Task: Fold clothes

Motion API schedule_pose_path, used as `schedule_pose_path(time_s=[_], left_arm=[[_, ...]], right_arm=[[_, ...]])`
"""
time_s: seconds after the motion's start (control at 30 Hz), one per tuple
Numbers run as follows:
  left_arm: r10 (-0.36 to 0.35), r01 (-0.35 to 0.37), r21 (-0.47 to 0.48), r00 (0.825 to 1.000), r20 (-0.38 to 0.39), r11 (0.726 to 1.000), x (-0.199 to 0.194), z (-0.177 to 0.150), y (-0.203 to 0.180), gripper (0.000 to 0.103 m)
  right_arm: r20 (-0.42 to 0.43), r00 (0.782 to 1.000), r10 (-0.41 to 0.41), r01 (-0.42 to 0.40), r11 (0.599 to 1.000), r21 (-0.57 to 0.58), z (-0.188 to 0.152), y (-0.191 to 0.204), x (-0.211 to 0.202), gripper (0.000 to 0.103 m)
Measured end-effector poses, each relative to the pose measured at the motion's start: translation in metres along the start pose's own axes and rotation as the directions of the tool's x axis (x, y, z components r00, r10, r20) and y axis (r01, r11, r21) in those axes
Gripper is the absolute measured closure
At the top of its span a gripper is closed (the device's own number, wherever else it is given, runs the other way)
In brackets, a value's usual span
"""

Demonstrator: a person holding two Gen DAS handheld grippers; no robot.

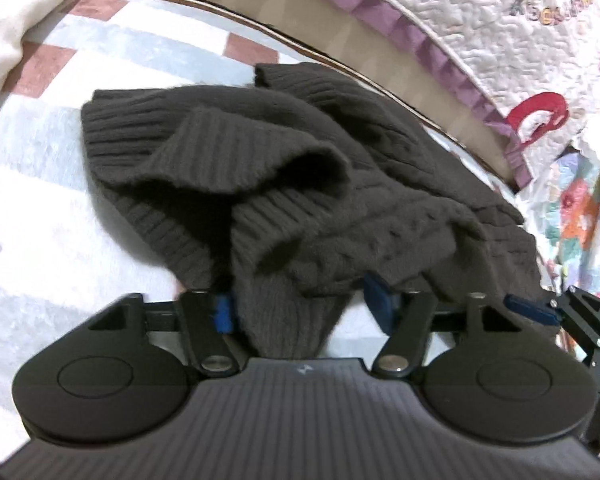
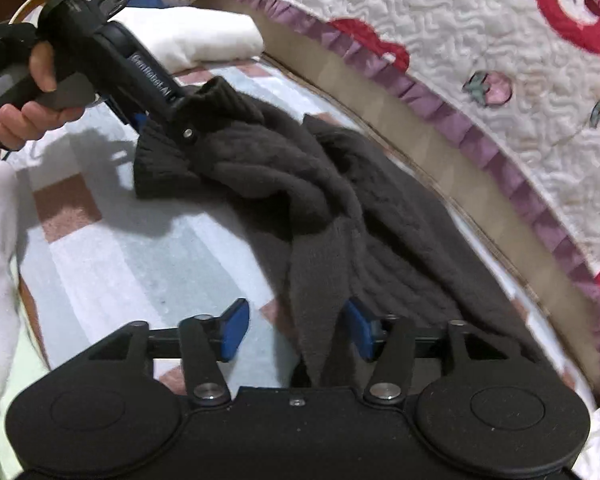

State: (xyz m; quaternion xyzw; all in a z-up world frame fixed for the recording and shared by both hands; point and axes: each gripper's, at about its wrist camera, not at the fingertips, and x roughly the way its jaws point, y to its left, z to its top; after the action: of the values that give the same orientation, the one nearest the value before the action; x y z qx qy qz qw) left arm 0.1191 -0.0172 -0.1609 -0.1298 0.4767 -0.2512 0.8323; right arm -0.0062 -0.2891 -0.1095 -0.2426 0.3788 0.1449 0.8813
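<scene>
A dark brown knitted sweater (image 1: 284, 168) lies bunched on a checked blanket (image 1: 112, 52); it also shows in the right wrist view (image 2: 300, 184). My left gripper (image 1: 300, 304) is wide open, with a hanging fold of the sweater between its blue pads (image 1: 224, 308), nearer the left pad. My right gripper (image 2: 296, 326) is wide open too, with a strip of sweater between its blue pads (image 2: 236, 330), against the right one. The right gripper also shows at the right edge of the left wrist view (image 1: 548, 312). The left gripper body (image 2: 112, 52), held by a hand, shows in the right wrist view.
A cardboard wall (image 1: 340, 28) with a purple-frilled white quilt (image 1: 500, 28) over it borders the far side. White fabric (image 1: 16, 20) lies at the left. A white pillow (image 2: 204, 36) lies behind the left gripper.
</scene>
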Motion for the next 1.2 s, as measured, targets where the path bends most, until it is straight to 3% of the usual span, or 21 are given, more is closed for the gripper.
schedule_pose_path(time_s=[0.07, 0.2, 0.33, 0.37, 0.4, 0.5, 0.53, 0.67, 0.77, 0.87, 1.0, 1.1, 1.17, 1.2], left_arm=[[0.057, -0.056, 0.052, 0.998, -0.020, 0.997, 0.002, 0.003, -0.005, 0.100], [0.111, -0.100, 0.163, 0.992, -0.061, 0.981, -0.022, 0.020, -0.012, 0.100], [0.080, -0.075, 0.189, 0.997, -0.020, 0.979, -0.098, 0.046, -0.005, 0.100], [0.059, -0.054, 0.179, 0.998, -0.021, 0.982, -0.120, 0.048, -0.003, 0.100], [0.040, -0.034, 0.161, 0.999, -0.035, 0.986, -0.136, 0.046, -0.001, 0.100], [0.058, -0.042, 0.131, 0.991, -0.121, 0.991, -0.164, 0.019, 0.008, 0.100], [0.083, -0.062, 0.138, 0.985, -0.154, 0.989, -0.163, 0.003, 0.011, 0.100], [0.210, -0.180, 0.138, 0.946, -0.248, 0.974, -0.143, -0.047, 0.030, 0.100], [0.270, -0.247, 0.122, 0.929, -0.252, 0.961, -0.136, -0.054, 0.042, 0.099], [0.281, -0.257, 0.140, 0.942, -0.184, 0.956, -0.150, -0.040, 0.040, 0.097], [0.227, -0.218, 0.105, 0.970, -0.082, 0.970, -0.163, -0.022, 0.040, 0.077], [0.191, -0.185, 0.096, 0.980, -0.056, 0.978, -0.148, -0.012, 0.042, 0.073], [0.196, -0.190, 0.104, 0.980, -0.042, 0.976, -0.132, -0.001, 0.041, 0.072], [0.202, -0.197, 0.110, 0.979, -0.035, 0.974, -0.122, 0.004, 0.040, 0.071]], right_arm=[[-0.005, 1.000, -0.013, 0.013, 1.000, -0.014, -0.001, 0.001, 0.007, 0.044], [0.015, 1.000, -0.026, 0.027, 0.999, -0.034, -0.004, -0.002, 0.026, 0.044], [0.022, 1.000, 0.011, -0.012, 1.000, 0.017, 0.000, -0.011, 0.039, 0.048], [0.034, 0.998, 0.046, -0.048, 0.998, 0.046, 0.001, -0.014, 0.035, 0.070], [0.055, 0.992, 0.113, -0.117, 0.991, 0.060, 0.000, -0.013, 0.028, 0.084], [0.125, 0.943, 0.308, -0.320, 0.943, 0.094, -0.005, -0.011, 0.007, 0.084], [0.104, 0.926, 0.364, -0.374, 0.921, 0.106, -0.010, -0.007, 0.005, 0.084], [0.018, 0.901, 0.433, -0.432, 0.893, 0.123, -0.033, 0.015, 0.015, 0.083], [0.039, 0.886, 0.461, -0.457, 0.858, 0.233, -0.034, 0.008, 0.018, 0.082], [0.035, 0.843, 0.537, -0.522, 0.800, 0.296, -0.029, 0.000, 0.018, 0.079], [0.038, 0.774, 0.633, -0.601, 0.713, 0.361, -0.027, -0.004, 0.018, 0.076], [0.075, 0.726, 0.683, -0.652, 0.649, 0.392, -0.023, -0.015, 0.017, 0.075], [0.111, 0.769, 0.629, -0.618, 0.688, 0.381, -0.014, -0.034, 0.008, 0.073], [0.129, 0.789, 0.601, -0.599, 0.707, 0.376, -0.010, -0.043, 0.004, 0.065]])
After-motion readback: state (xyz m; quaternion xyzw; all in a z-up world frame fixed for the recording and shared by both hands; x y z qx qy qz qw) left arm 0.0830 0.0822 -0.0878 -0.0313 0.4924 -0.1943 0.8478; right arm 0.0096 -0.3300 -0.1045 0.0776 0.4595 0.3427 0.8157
